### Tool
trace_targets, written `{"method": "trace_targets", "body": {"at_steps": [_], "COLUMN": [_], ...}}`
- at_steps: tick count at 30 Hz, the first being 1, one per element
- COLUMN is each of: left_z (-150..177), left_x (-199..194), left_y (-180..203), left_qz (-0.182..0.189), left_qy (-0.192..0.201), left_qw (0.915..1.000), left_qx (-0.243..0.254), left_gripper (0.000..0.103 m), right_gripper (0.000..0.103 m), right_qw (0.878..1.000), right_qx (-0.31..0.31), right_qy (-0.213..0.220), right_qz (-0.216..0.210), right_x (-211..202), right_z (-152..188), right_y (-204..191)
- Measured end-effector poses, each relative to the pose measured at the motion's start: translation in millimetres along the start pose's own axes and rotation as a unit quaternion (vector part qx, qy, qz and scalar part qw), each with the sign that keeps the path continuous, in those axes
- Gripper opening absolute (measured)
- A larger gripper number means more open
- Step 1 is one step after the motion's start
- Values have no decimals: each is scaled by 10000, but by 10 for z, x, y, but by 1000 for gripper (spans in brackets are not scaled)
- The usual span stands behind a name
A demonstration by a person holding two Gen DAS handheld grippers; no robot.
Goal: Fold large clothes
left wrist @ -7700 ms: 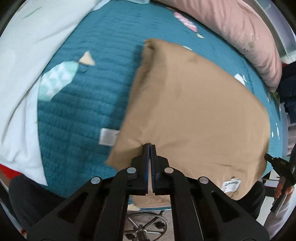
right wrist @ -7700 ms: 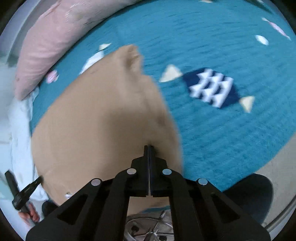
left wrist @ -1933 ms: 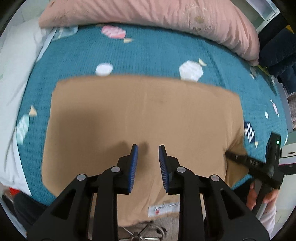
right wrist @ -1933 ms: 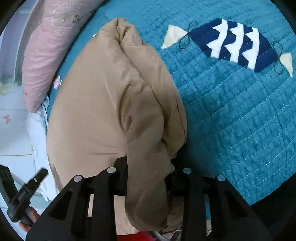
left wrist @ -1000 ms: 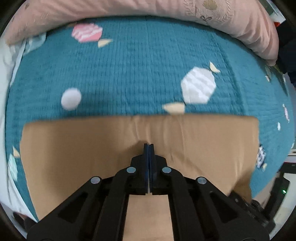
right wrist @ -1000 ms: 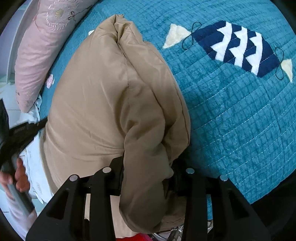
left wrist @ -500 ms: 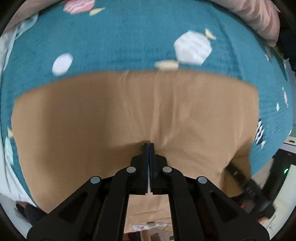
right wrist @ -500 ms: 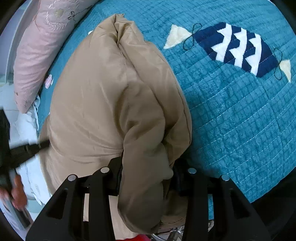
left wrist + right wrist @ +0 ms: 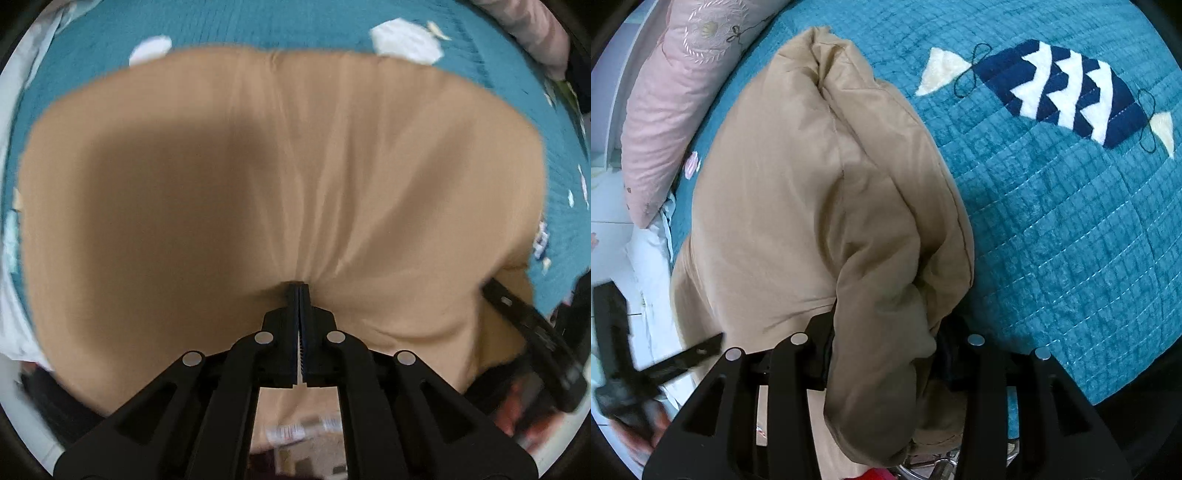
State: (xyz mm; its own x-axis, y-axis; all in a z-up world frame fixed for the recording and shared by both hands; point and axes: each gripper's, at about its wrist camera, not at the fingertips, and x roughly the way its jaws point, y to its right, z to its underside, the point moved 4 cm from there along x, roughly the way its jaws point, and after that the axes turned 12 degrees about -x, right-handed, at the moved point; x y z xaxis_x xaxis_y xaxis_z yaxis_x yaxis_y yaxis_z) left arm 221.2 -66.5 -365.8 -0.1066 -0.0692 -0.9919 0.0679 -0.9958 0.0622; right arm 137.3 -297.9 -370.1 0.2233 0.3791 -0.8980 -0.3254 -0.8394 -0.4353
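Currently I see the left gripper (image 9: pixel 297 291) with its jaws pressed together, tips down on the tan garment (image 9: pixel 332 177). Cloth puckers in radiating creases around the tips; whether a fold is pinched between them I cannot tell. A dark shadow covers the garment's left half in this view.

My right gripper (image 9: pixel 882 332) has its jaws spread partway, and they have just been opening. A thick bundled fold of the garment (image 9: pixel 820 206) lies between them and spills forward over the linkage. The pads are hidden by the cloth, so I cannot confirm how firmly they bear on it.

Garment lies across a teal quilt (image 9: pixel 1071 229), spread wide in the left view and bunched at the edge nearest the right gripper. The quilt carries a navy and white fish patch (image 9: pixel 1067 92) just beside the garment, and white patches (image 9: pixel 406 42) beyond its far edge. A pink pillow (image 9: pixel 676 92) lies along the far side of the quilt, with white bedding (image 9: pixel 650 280) next to it. Each wrist view catches the other gripper at the frame edge, blurred.
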Motion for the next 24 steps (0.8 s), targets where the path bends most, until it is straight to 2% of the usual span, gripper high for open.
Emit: {"method": "trace_targets", "body": {"at_steps": [3, 5, 7, 8, 10, 11, 13, 15, 17, 20, 23, 24], "left_z": [-172, -169, -50, 105, 253, 283, 220, 105, 44, 201, 399, 453], "left_x": [22, -79, -208, -215, -74, 91, 213, 200, 169, -80, -81, -29], "left_y": [-16, 1, 1, -17, -124, -183, -172, -97, -70, 67, 12, -51], "left_qz": [39, -64, -63, -12, 40, 79, 61, -130, -357, -724, -642, -670], "left_qy": [-316, -548, -464, -548, -552, -372, -223, -466, -638, -410, -446, -339], "left_qw": [9983, 9972, 9984, 9983, 9978, 9982, 9986, 9965, 9954, 9965, 9969, 9972], "left_qx": [-494, -508, -310, -201, -367, -464, -468, -680, -621, -15, 13, -45], "left_gripper": [3, 2, 2, 2, 2, 2, 4, 3, 3, 2, 2, 2], "right_gripper": [41, 41, 41, 41, 41, 42, 44, 44, 44, 44, 44, 44], "right_qw": [9999, 10000, 10000, 10000, 10000, 10000, 9998, 9993, 9992, 9994, 9997, 9998], "right_qx": [-121, -62, -19, -40, -24, -14, -115, -214, -175, -194, -163, -146], "right_qy": [-14, -14, -4, 30, 53, 58, 17, 21, 34, 57, 90, 84], "right_qz": [109, 44, 3, -1, 45, 57, 166, 316, 355, 298, 141, 120], "right_x": [8, -2, -12, -16, -13, -12, 3, 25, 29, 20, 0, -18], "right_z": [5, 8, 7, 13, 17, 20, 10, 29, 31, 35, 31, 34], "right_y": [-44, -23, -10, -14, -8, 3, -40, -112, -131, -131, -58, -25]}}
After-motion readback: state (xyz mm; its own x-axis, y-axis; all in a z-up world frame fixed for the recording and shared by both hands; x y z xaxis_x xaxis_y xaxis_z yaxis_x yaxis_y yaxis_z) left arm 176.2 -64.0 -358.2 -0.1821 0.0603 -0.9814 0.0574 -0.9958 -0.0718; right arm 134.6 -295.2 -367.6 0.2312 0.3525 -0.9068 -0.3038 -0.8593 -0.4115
